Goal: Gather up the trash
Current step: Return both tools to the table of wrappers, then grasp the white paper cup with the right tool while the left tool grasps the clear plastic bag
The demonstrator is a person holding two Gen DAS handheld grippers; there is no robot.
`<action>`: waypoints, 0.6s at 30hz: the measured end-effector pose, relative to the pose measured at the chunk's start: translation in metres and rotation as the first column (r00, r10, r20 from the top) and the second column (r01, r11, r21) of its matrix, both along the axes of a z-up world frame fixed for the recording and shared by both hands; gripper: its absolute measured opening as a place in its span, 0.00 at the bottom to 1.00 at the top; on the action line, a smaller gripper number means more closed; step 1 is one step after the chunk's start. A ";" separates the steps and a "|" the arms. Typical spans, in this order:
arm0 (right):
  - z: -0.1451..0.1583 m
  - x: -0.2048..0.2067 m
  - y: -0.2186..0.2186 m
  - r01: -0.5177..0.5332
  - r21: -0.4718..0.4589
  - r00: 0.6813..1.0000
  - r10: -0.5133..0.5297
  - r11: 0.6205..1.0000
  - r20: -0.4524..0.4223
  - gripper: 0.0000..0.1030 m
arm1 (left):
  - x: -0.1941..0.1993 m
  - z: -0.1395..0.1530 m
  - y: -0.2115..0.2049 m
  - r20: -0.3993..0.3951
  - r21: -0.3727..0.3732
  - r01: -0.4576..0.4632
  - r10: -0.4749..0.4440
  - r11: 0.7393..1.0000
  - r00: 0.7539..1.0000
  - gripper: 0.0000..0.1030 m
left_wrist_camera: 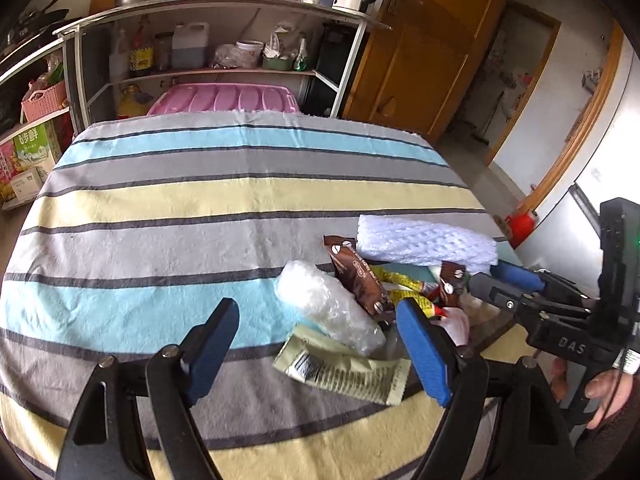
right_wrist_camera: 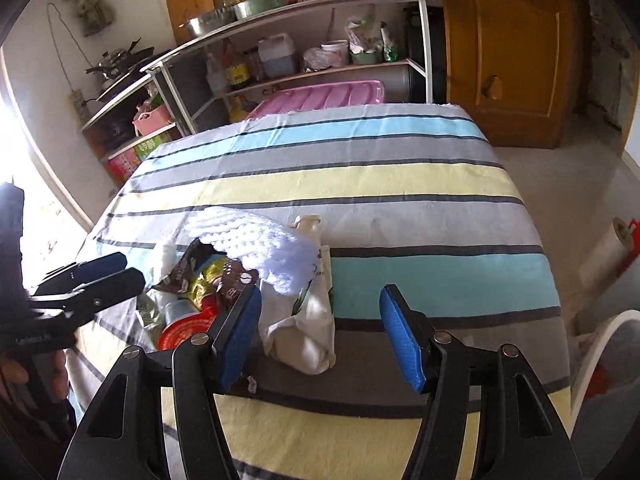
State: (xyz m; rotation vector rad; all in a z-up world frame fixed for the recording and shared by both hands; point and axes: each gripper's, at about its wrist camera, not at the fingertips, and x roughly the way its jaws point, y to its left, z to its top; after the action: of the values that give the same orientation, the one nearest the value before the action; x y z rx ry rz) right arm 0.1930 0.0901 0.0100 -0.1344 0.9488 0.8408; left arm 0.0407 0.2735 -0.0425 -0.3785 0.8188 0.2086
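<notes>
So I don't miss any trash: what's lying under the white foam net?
Under the white foam net, a brown snack wrapper, a yellow wrapper and a white cloth bag poke out. Anything deeper beneath it is covered.

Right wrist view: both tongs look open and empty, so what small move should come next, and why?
Probably ease the right tongs forward and down to close on the white crumpled bag. It already lies between the open blue pads, nothing is held yet, and the left tongs sit open beside the clear plastic wrap in the trash pile, so neither blocks the other.
</notes>
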 end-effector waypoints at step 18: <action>-0.003 -0.006 0.008 -0.026 -0.013 0.999 0.027 1.000 0.019 0.27 | 0.007 -0.011 0.004 -0.029 0.011 -0.046 0.046 0.999 0.999 0.55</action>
State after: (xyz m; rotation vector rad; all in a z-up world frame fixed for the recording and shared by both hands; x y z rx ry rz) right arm 0.1872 0.0983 0.0070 -0.1660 0.9363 0.8566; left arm 0.0478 0.2776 -0.0537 -0.3861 0.8380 0.2616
